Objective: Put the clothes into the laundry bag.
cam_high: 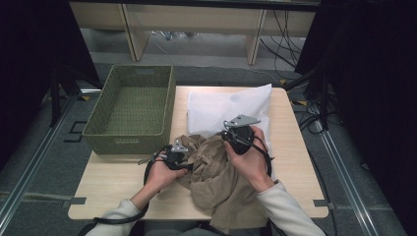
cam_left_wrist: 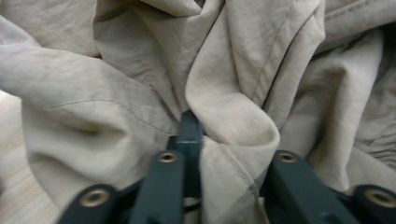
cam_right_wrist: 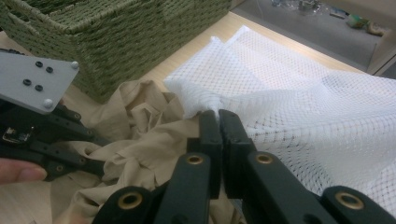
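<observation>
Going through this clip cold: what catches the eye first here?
The crumpled beige garment heaped at the near middle of the table, with the left gripper closed on a fold of it. Next, the white mesh bag spread behind it, its edge pinched by the right gripper. A green woven basket stands at the table's far left.

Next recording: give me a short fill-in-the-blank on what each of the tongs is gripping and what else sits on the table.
1. The right tongs are shut on the edge of the white ____ bag.
2. The left tongs pinch a fold of the ____ garment.
3. At the table's far left corner stands a green woven ____.

Missing words: mesh; beige; basket
</observation>
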The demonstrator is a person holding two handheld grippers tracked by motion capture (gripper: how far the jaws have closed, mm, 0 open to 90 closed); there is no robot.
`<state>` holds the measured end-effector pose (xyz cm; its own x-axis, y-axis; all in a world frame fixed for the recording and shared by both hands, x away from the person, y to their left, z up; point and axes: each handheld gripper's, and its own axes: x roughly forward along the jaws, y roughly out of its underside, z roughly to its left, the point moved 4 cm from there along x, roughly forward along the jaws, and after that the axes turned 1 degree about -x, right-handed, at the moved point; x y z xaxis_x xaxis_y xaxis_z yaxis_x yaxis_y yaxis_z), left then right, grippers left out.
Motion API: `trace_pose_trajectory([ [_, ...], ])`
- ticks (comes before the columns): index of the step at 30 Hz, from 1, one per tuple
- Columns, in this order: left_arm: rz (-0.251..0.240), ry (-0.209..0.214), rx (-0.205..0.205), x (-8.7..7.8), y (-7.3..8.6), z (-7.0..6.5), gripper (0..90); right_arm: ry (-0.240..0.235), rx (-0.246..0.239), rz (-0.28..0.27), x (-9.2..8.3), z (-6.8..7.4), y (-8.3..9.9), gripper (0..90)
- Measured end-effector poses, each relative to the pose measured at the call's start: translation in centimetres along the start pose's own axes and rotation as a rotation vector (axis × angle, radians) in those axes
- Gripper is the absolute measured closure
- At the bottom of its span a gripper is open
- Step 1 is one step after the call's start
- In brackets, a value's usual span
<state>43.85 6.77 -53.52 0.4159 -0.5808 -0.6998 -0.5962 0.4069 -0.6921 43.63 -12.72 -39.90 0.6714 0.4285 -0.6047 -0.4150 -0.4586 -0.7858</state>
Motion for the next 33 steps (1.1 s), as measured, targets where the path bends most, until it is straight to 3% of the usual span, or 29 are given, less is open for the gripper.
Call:
trace_pose_trajectory([
  [3,-0.025,0.029,-0.052,-0.3,-0.1,0.1,84.0,0.003,0.015,0.010,0.0,0.2,0.0,90.0],
  [5,-0.097,0.088,-0.134,-1.1,-0.5,0.0,84.9,-0.004,0.014,0.003,0.1,0.2,0.0,90.0],
  [9,-0.235,0.186,-0.206,-3.3,-2.0,-0.6,85.3,0.008,0.025,0.004,0.1,0.3,0.0,90.0],
  [12,-0.335,0.255,-0.237,-5.0,-3.4,-1.6,85.3,-0.005,0.014,-0.002,0.1,0.4,0.0,90.0],
  [13,-0.366,0.272,-0.231,-5.5,-4.0,-2.1,85.3,-0.002,0.039,0.002,0.1,0.6,0.0,90.0],
  [15,-0.403,0.294,-0.219,-6.0,-4.8,-3.1,85.4,0.003,0.003,-0.010,0.0,0.5,-0.1,90.0],
  [16,-0.412,0.307,-0.208,-6.1,-5.1,-3.5,85.4,-0.005,0.012,-0.013,0.0,0.6,-0.2,90.0],
  [17,-0.413,0.328,-0.186,-6.0,-5.5,-4.3,85.4,0.009,0.005,-0.016,-0.1,0.6,-0.2,90.0],
  [20,-0.400,0.331,-0.134,-5.4,-6.3,-5.7,85.3,-0.001,0.006,-0.021,-0.2,0.7,-0.3,90.0],
  [22,-0.396,0.314,-0.098,-4.7,-6.9,-6.6,85.3,-0.009,0.029,-0.023,-0.3,0.9,-0.4,90.0],
  [23,-0.396,0.308,-0.092,-4.5,-7.1,-7.0,85.3,-0.013,0.005,-0.024,-0.4,0.8,-0.4,90.0],
  [24,-0.394,0.300,-0.060,-4.2,-7.4,-7.2,85.2,-0.014,0.001,-0.028,-0.4,0.8,-0.5,90.0],
  [27,-0.387,0.267,-0.018,-3.2,-8.0,-7.9,85.2,-0.019,-0.002,-0.039,-0.6,0.9,-0.6,90.0],
  [33,-0.394,0.200,0.014,-2.8,-8.6,-8.1,85.4,-0.018,0.012,-0.046,-1.0,0.9,-0.8,90.0],
])
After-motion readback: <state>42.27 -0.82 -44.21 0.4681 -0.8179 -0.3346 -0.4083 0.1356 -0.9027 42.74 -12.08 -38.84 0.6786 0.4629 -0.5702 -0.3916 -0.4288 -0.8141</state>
